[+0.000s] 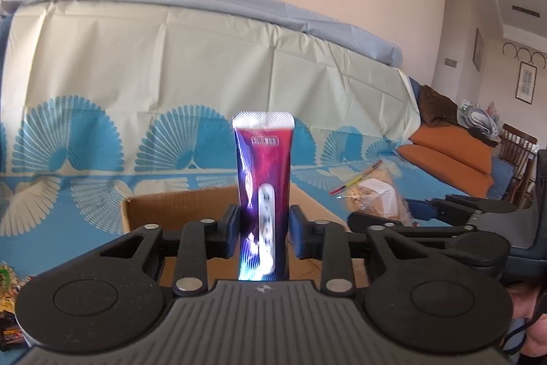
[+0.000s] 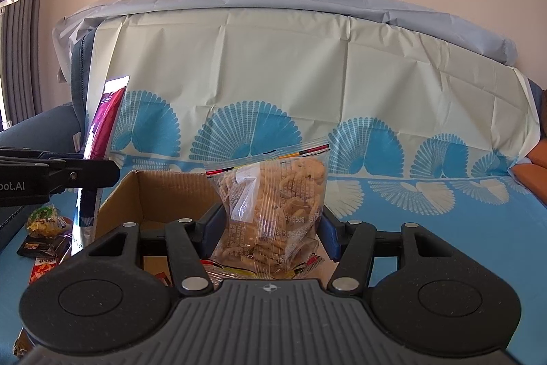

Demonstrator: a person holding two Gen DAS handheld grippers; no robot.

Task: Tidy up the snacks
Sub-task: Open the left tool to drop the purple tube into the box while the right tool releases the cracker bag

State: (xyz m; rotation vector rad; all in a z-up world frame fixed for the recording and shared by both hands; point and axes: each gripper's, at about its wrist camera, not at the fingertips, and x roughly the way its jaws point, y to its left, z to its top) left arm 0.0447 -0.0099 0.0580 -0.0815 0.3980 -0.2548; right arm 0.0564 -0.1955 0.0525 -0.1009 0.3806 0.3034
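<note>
My left gripper (image 1: pixel 263 231) is shut on a tall purple and red snack packet (image 1: pixel 263 173) and holds it upright above the open cardboard box (image 1: pixel 171 207). My right gripper (image 2: pixel 270 228) is shut on a clear zip bag of cookies (image 2: pixel 273 204), held upright over the box (image 2: pixel 160 194). In the right wrist view the purple packet (image 2: pixel 106 122) and left gripper (image 2: pixel 92 173) show at the left. In the left wrist view the cookie bag (image 1: pixel 372 194) and right gripper (image 1: pixel 410 214) show at the right.
The box stands on a sofa covered by a blue and cream fan-patterned sheet (image 2: pixel 393 112). Several loose snack packets (image 2: pixel 44 228) lie left of the box. Orange cushions (image 1: pixel 448 153) and a wooden chair (image 1: pixel 516 153) are at the far right.
</note>
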